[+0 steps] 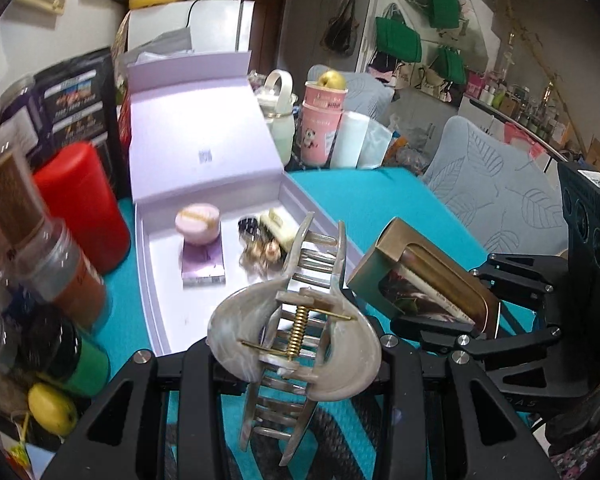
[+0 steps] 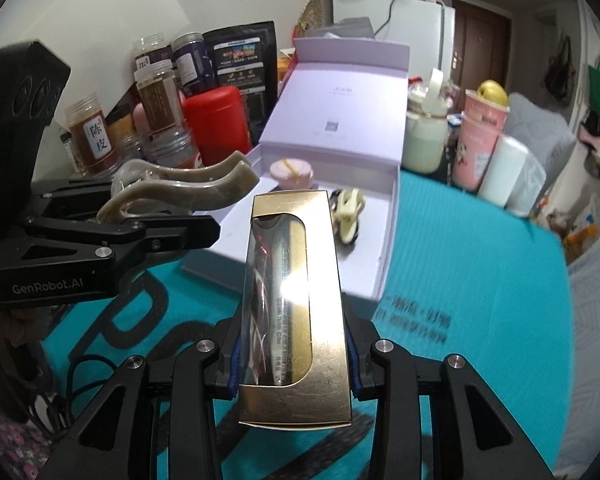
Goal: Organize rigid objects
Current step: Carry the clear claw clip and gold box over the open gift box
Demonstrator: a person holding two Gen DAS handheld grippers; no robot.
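My left gripper (image 1: pixel 296 356) is shut on a large beige marbled hair claw clip (image 1: pixel 300 320), held above the near end of an open lilac box (image 1: pixel 156 280). The clip also shows in the right wrist view (image 2: pixel 180 188). My right gripper (image 2: pixel 294 368) is shut on a gold windowed carton (image 2: pixel 296 304), held above the teal mat just in front of the box (image 2: pixel 364 240). The carton shows at the right of the left wrist view (image 1: pixel 420 280). Inside the box lie a pink round jar (image 1: pixel 198 222) on a purple packet, a dark beaded clip (image 1: pixel 256 252) and a cream clip (image 2: pixel 350 212).
Jars (image 2: pixel 92 136), a red canister (image 1: pixel 80 208) and a dark bag (image 2: pixel 240 60) stand left of the box. A mint kettle (image 2: pixel 424 136), pink cups (image 2: pixel 480 140) with a yellow fruit on top and a white roll (image 2: pixel 504 172) stand behind on the right. A chair (image 1: pixel 492 196) is beyond the table.
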